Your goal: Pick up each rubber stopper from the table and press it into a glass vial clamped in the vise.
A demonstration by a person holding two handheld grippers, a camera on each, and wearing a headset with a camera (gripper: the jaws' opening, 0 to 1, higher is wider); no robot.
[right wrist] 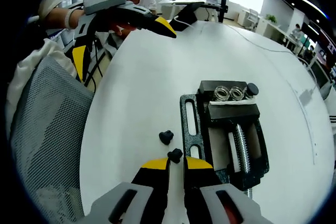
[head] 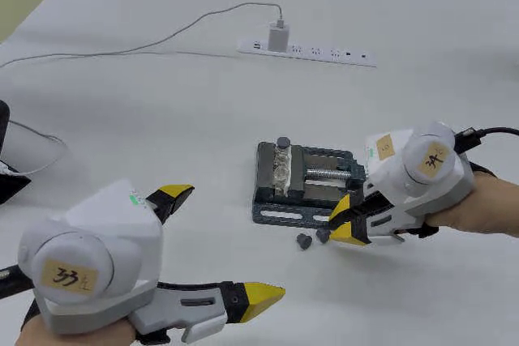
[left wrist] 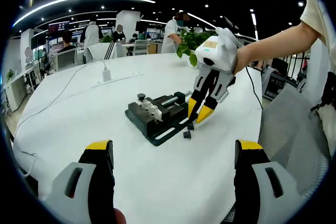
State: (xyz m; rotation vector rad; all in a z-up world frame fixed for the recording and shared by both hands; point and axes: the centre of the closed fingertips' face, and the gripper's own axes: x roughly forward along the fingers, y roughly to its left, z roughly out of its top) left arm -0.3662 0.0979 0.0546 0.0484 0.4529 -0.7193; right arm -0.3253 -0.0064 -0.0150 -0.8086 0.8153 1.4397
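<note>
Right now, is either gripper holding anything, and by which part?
Left gripper: open, holding nothing. Right gripper: jaws nearly together, a rubber stopper at their tips; whether it is pinched cannot be told.

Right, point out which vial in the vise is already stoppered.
The far-end vial, capped by a black rubber stopper; the other two vials stand open-mouthed.

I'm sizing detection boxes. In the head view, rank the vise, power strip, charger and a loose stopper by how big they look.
Largest to smallest:
1. vise
2. power strip: longer but thin, and farther from the camera, so its place against the vise is unsure
3. charger
4. loose stopper
</note>
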